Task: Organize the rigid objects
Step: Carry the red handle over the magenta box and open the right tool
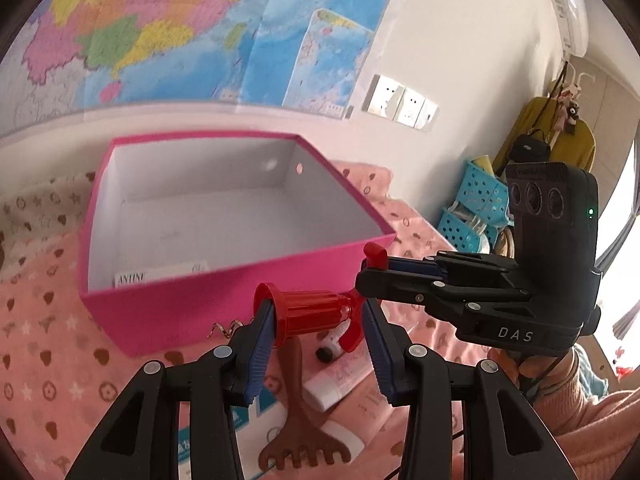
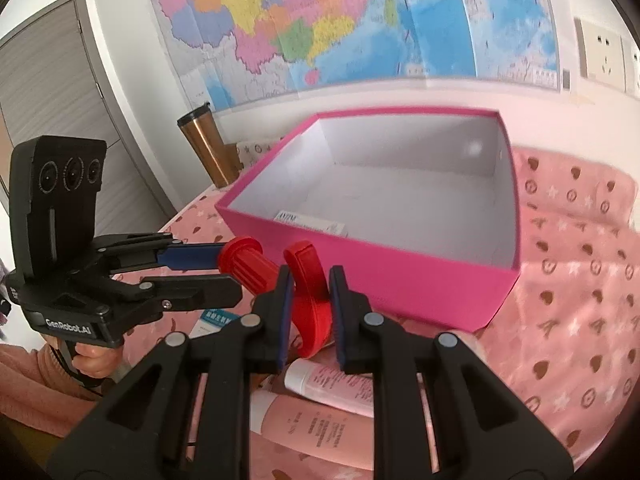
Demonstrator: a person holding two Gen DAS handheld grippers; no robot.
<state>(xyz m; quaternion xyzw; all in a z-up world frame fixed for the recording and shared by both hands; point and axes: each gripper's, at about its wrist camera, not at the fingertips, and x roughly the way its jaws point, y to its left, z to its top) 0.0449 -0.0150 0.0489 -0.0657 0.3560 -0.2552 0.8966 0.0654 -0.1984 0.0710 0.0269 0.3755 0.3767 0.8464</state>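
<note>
L gripper [image 1: 316, 344] clamped on red corkscrew [image 1: 312, 314] barrel, R gripper [image 2: 308, 316] pinching its wing handle; I hold both ends so it stays level, just before pink box [image 2: 400, 280], prob. going in.

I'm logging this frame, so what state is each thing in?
Corkscrew: lifted, held by both grippers.
Left gripper: shut on the corkscrew's body.
Right gripper: shut on the corkscrew's handle.
Box: open, holding only a white label.
Tubes: lying flat on the blanket.
Scratcher: lying flat.
Tumbler: upright, lid on.
</note>
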